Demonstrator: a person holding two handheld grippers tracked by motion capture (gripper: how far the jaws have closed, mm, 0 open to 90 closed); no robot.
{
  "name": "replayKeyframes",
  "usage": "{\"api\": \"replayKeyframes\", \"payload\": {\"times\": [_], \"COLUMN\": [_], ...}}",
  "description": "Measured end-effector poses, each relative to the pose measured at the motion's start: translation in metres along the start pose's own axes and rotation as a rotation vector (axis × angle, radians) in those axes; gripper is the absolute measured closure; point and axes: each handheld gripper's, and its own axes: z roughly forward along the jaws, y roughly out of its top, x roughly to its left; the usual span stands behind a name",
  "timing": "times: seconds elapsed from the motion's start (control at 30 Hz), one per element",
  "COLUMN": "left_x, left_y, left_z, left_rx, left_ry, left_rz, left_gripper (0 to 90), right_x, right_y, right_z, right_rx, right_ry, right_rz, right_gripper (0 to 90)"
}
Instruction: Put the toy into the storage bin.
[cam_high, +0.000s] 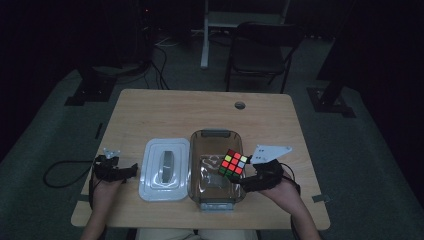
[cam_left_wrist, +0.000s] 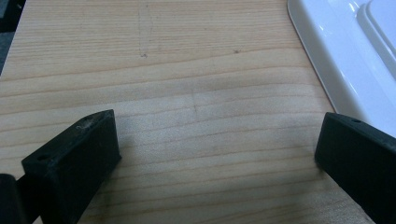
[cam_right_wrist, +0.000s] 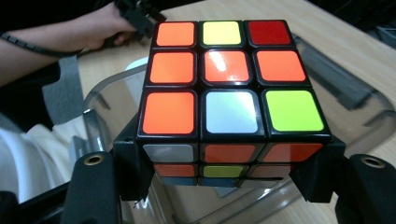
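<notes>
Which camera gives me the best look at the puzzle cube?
The right gripper view: the cube sits close up between that gripper's jaws, its coloured squares sharp. The high view shows the cube small and dim, above the clear container.

No writing, label, brand, number or sign is readable on anything here, on or off the table.

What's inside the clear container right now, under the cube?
The clear container looks empty: its see-through floor shows glare and nothing else. The cube hangs above its right side, clamped in the right tool. The cube covers part of the floor beneath it.
</notes>
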Motion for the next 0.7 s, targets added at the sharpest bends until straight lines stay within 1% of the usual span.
{"api": "replayKeyframes", "payload": {"times": [0.07, 0.1, 0.13, 0.23, 0.33, 0.63, 0.7], "left_x": [0.0, 0.0, 0.0, 0.0, 0.0, 0.0, 0.0], "left_y": [0.0, 0.0, 0.0, 0.0, 0.0, 0.0, 0.0], "left_z": [0.0, 0.0, 0.0, 0.0, 0.0, 0.0, 0.0], "left_rx": [0.0, 0.0, 0.0, 0.0, 0.0, 0.0, -0.001], "left_ry": [0.0, 0.0, 0.0, 0.0, 0.0, 0.0, -0.002], "left_rz": [0.0, 0.0, 0.0, 0.0, 0.0, 0.0, 0.002], "left_gripper": [0.6, 0.6, 0.5, 0.5, 0.5, 0.6, 0.6], "right_x": [0.001, 0.002, 0.002, 0.001, 0.001, 0.004, 0.004], "right_y": [0.002, 0.002, 0.003, 0.004, 0.006, 0.016, 0.018], "right_z": [0.003, 0.005, 0.007, 0.012, 0.018, 0.038, 0.042], "right_rx": [0.017, 0.029, 0.037, 0.061, 0.103, 0.221, 0.251], "right_ry": [0.025, 0.029, 0.029, 0.059, 0.083, 0.15, 0.163], "right_rz": [-0.015, -0.022, -0.024, -0.025, -0.043, -0.115, -0.12], "right_gripper": [33.8, 33.8, 33.8, 33.7, 33.8, 33.7, 33.7]}}
